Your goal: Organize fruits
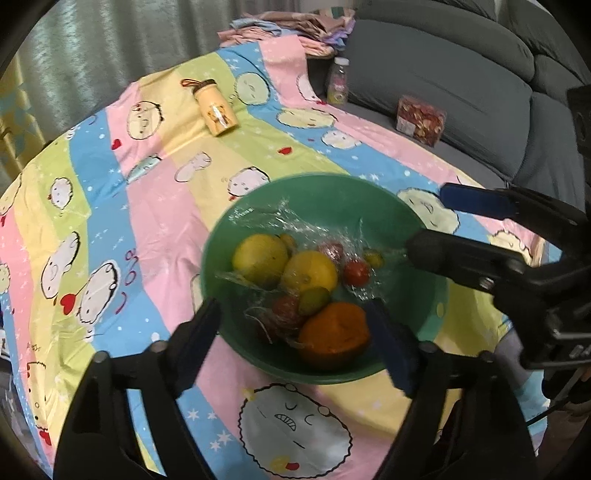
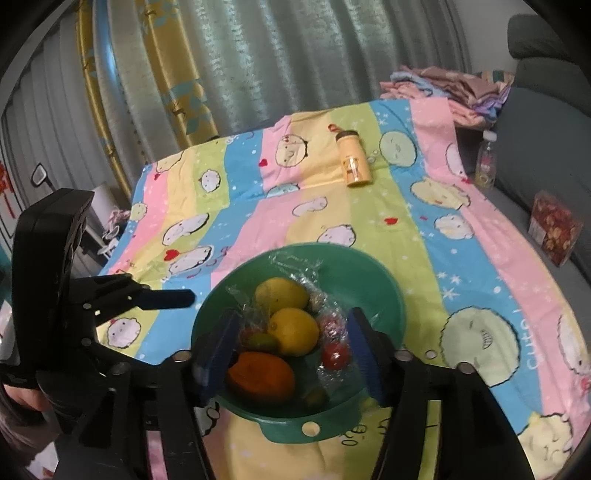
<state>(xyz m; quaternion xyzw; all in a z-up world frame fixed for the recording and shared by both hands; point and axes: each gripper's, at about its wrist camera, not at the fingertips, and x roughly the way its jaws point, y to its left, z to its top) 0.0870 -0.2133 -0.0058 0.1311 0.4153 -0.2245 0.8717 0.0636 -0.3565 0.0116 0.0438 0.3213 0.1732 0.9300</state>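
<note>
A green bowl (image 1: pixel 369 206) (image 2: pixel 384 291) stands on the patterned cloth. It holds two yellow lemons (image 1: pixel 310 271) (image 2: pixel 293 330), an orange fruit (image 1: pixel 334 328) (image 2: pixel 260 376), small red tomatoes (image 1: pixel 356 271) (image 2: pixel 334 354), a small green fruit (image 1: pixel 314 299) and crumpled clear plastic wrap (image 1: pixel 266 218). My left gripper (image 1: pixel 295 332) is open above the bowl's near side, its fingers astride the orange fruit. My right gripper (image 2: pixel 291 345) is open over the bowl, fingers on either side of the fruit. It also shows in the left wrist view (image 1: pixel 443 218) at the bowl's right rim.
A yellow bottle (image 1: pixel 216 107) (image 2: pixel 352 160) lies on the cloth at the far side. A clear bottle (image 1: pixel 338 83) (image 2: pixel 485 160) and a red patterned box (image 1: pixel 421 118) (image 2: pixel 552 225) sit on the grey sofa to the right. Folded cloths (image 1: pixel 288 24) lie at the back.
</note>
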